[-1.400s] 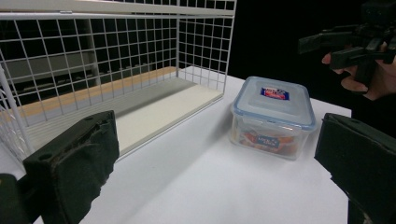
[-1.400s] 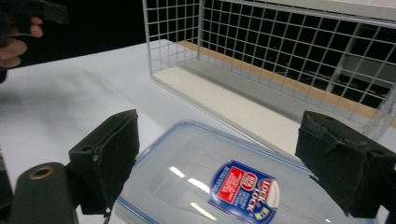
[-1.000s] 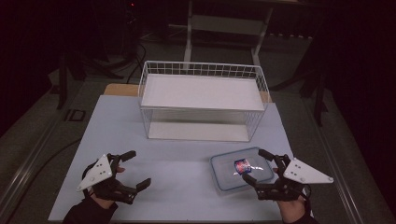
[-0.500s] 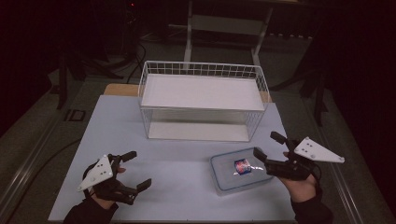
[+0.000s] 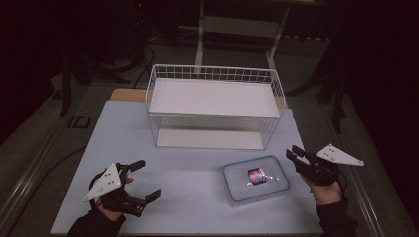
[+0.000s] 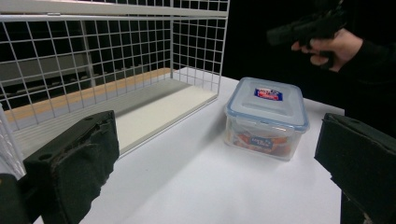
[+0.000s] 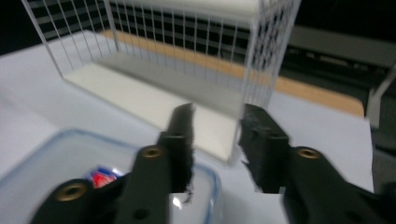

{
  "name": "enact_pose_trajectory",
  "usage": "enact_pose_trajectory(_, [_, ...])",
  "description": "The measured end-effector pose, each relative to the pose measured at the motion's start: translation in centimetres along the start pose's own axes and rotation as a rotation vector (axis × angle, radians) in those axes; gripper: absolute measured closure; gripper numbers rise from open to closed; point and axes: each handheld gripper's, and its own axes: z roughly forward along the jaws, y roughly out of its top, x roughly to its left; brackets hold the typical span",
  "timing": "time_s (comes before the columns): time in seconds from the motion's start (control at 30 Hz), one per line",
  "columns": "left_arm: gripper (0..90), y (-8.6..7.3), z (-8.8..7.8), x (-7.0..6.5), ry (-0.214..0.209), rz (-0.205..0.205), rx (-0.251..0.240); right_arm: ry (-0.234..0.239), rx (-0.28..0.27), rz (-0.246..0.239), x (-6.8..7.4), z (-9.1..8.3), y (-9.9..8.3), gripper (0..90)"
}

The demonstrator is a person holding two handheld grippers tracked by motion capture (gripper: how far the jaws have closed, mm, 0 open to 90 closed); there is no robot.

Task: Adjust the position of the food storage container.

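Box (image 5: 255, 180) sits on the tabletop (image 5: 188, 173), lid on, in front of the wire rack (image 5: 213, 106) and toward its right end, apart from it. Through the clear wall in the left tool view you can see packets inside the box (image 6: 266, 117); the lid (image 6: 267, 101) carries a small red and blue label.

Your right tool (image 5: 295, 158) hangs just beside the box's right edge, off the tabletop, jaws pointing toward the rack. Its jaws have just been closing and now stand narrow, with a gap between them and nothing in it; the right tool view shows the box (image 7: 56, 177) low at the left, the right tool (image 7: 215, 126) above its rim, and the rack's corner wire (image 7: 250, 70) farther off behind the gap. No grip on the box yet.

Your left tool (image 5: 142, 180) rests at the near left of the tabletop, well apart from the box, jaws wide apart and empty. Its own view looks across the bare tabletop at the box, with your right hand (image 6: 329, 46) above and behind it.

Progress, as judged: early. The rack's lower shelf (image 5: 207, 139) and its upper shelf are bare, and the box is uncarried. If the box is meant for the rack, then the grasp, the lift and the placing all remain. The narrowed right tool looks better set for pushing or for a lid tab than for spanning the box.
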Motion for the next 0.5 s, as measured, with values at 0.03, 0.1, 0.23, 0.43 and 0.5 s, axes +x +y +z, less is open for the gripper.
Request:
enact_pose_trajectory(0.03, [0.0, 0.0, 0.0, 0.0, 0.0, 0.0, -0.001, -0.003, 0.015, 0.003, -0.2, 0.1, -0.5, 72.0])
enact_pose_trajectory(0.1, [0.0, 0.0, 0.1, 0.0, -0.003, 0.001, 0.0, -0.012, 0.041, 0.003, -0.5, 0.4, -1.4, 76.7])
enact_pose_trajectory(0.23, [0.0, 0.0, 0.1, -0.1, -0.005, 0.007, 0.006, -0.015, 0.105, 0.012, -1.1, 0.8, -3.5, 89.5])
enact_pose_trajectory(0.43, [0.0, 0.0, 0.1, 0.0, -0.004, 0.005, 0.006, 0.009, 0.151, 0.038, -1.2, 0.9, -6.0, 89.9])
enact_pose_trajectory(0.5, [0.0, 0.0, 0.1, 0.0, -0.006, 0.006, 0.008, 0.022, 0.165, 0.046, -1.0, 1.0, -6.5, 89.9])
